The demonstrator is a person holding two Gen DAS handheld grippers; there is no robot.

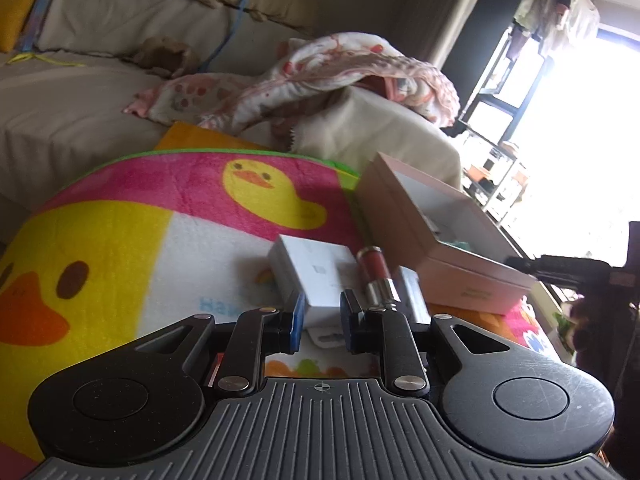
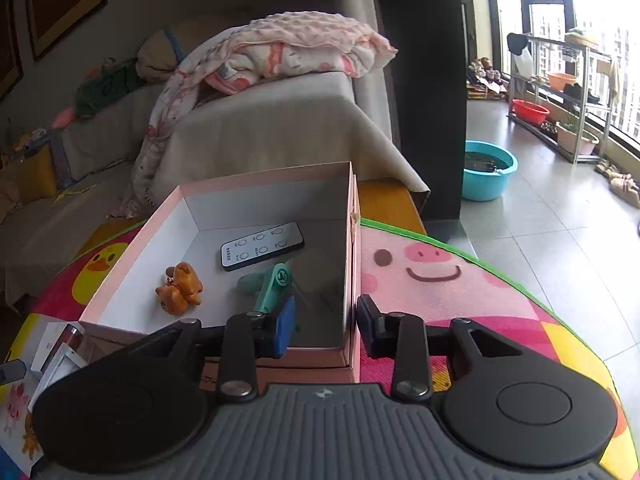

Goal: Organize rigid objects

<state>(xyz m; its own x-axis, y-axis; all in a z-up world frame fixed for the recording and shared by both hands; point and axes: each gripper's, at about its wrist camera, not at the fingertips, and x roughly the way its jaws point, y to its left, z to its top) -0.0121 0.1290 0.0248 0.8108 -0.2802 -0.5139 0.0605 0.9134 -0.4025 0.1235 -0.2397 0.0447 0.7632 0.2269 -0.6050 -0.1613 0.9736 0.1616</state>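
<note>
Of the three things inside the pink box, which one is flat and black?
The remote control, lying toward the back wall; the teal tool and the orange toy are coloured and bulky.

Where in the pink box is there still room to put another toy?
Inside the pink box, the bare floor is along the back wall behind the black remote, and in the near left corner in front of the orange bear charm. The middle is crowded: remote, bear charm and teal gadget sit close together.
</note>
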